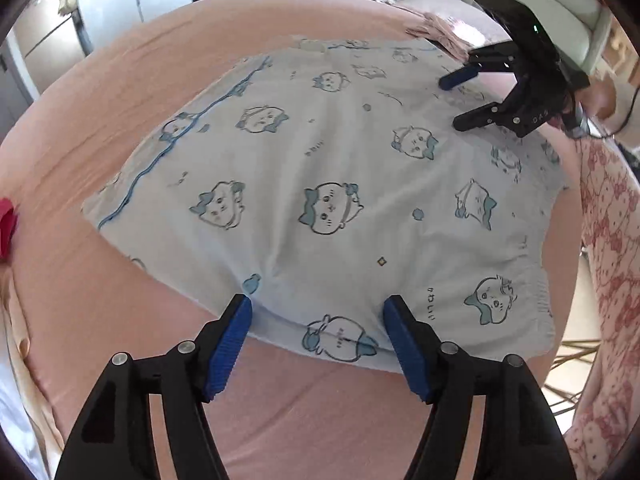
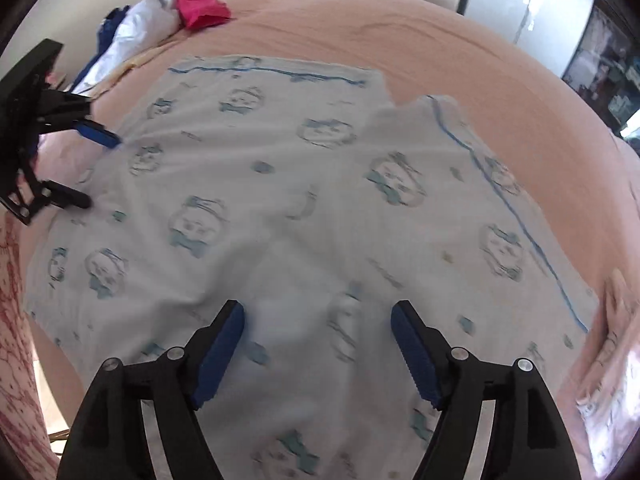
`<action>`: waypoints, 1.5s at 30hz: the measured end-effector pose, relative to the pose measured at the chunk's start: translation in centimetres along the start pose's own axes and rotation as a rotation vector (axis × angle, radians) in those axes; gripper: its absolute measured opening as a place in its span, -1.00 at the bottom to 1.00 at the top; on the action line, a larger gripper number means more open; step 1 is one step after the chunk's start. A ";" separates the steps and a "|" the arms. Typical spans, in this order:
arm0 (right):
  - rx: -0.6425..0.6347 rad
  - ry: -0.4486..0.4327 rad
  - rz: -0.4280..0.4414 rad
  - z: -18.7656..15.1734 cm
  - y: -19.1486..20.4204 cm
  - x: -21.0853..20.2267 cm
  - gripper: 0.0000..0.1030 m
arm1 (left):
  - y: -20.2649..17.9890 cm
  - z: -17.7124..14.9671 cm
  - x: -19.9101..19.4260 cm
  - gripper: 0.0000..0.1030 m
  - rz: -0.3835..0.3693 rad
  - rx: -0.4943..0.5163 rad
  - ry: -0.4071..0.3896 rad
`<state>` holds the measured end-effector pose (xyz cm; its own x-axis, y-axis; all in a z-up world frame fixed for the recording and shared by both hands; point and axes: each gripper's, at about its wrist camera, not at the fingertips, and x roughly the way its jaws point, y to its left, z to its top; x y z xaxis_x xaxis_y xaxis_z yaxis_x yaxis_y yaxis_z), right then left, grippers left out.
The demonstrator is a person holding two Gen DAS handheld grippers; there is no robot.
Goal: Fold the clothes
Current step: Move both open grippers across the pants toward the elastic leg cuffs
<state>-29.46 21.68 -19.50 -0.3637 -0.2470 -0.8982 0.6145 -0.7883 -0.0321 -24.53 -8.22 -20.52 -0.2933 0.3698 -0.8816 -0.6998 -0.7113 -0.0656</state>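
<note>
A pale blue garment (image 1: 320, 184) printed with cartoon cats and edged with blue piping lies spread flat on a pink bedsheet (image 1: 120, 92). It also fills the right wrist view (image 2: 304, 200). My left gripper (image 1: 318, 304) is open, its blue pads straddling the garment's near edge just above the cloth. My right gripper (image 2: 318, 310) is open over the garment's other side. It shows in the left wrist view (image 1: 450, 102) at the far right, open above the cloth. The left gripper shows in the right wrist view (image 2: 102, 170) at the left, open.
A pile of other clothes, red (image 2: 202, 6) and white (image 2: 136, 34), lies at the far corner of the bed. A folded pink garment (image 1: 440, 32) sits beyond the blue one. A person's floral-print clothing (image 1: 608, 240) is at the right edge.
</note>
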 end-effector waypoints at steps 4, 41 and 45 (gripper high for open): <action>0.090 -0.091 0.029 2.2 0.0 -0.8 0.47 | 0.0 2.9 0.7 0.30 -0.024 -0.022 -0.080; 0.123 -0.108 -0.002 19.4 -0.4 10.3 0.64 | 12.0 6.3 1.0 0.78 0.115 -0.021 -0.085; -0.033 -0.033 0.098 14.9 3.4 8.1 0.65 | 7.0 2.7 2.2 0.79 0.050 0.174 0.070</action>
<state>-40.72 8.57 -20.38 -0.3234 -0.3410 -0.8827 0.6706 -0.7407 0.0404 -31.83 -10.82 -21.68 -0.2885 0.2901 -0.9125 -0.7897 -0.6109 0.0554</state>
